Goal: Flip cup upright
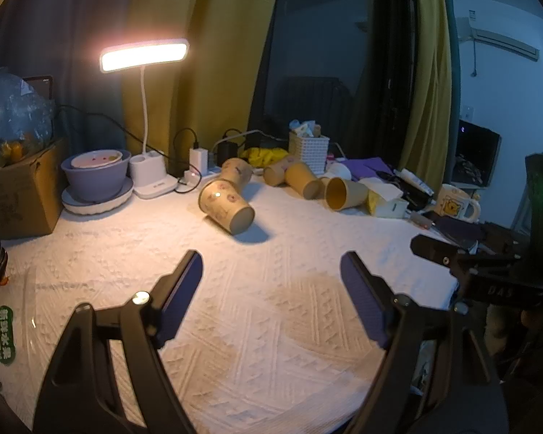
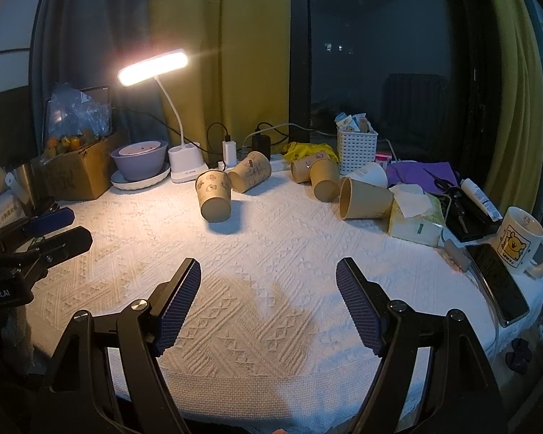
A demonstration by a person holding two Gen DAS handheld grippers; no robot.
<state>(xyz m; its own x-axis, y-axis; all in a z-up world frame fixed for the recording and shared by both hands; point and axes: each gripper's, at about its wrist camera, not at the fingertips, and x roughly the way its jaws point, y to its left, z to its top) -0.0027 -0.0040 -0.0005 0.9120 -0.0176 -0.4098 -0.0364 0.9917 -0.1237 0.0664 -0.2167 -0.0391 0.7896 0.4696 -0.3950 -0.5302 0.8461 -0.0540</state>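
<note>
Several tan paper cups lie on their sides on the white textured cloth [image 2: 271, 253]. The nearest cup [image 1: 226, 204] [image 2: 213, 195] lies with its base toward me, with a second cup [image 1: 237, 173] [image 2: 250, 171] behind it. Further right lie two more cups [image 2: 324, 179] and one with its open mouth showing [image 1: 344, 193] [image 2: 365, 199]. My left gripper [image 1: 271, 264] is open and empty, hovering above the cloth short of the nearest cup. My right gripper [image 2: 268, 271] is open and empty too, also short of the cups. Each gripper shows at the edge of the other's view.
A lit desk lamp [image 2: 152, 67] stands at the back left beside a purple bowl [image 2: 139, 159] and a cardboard box [image 2: 79, 170]. A white basket [image 2: 356, 148], tissue pack [image 2: 416, 217], mug [image 2: 521, 240] and phone [image 2: 497, 284] crowd the right side.
</note>
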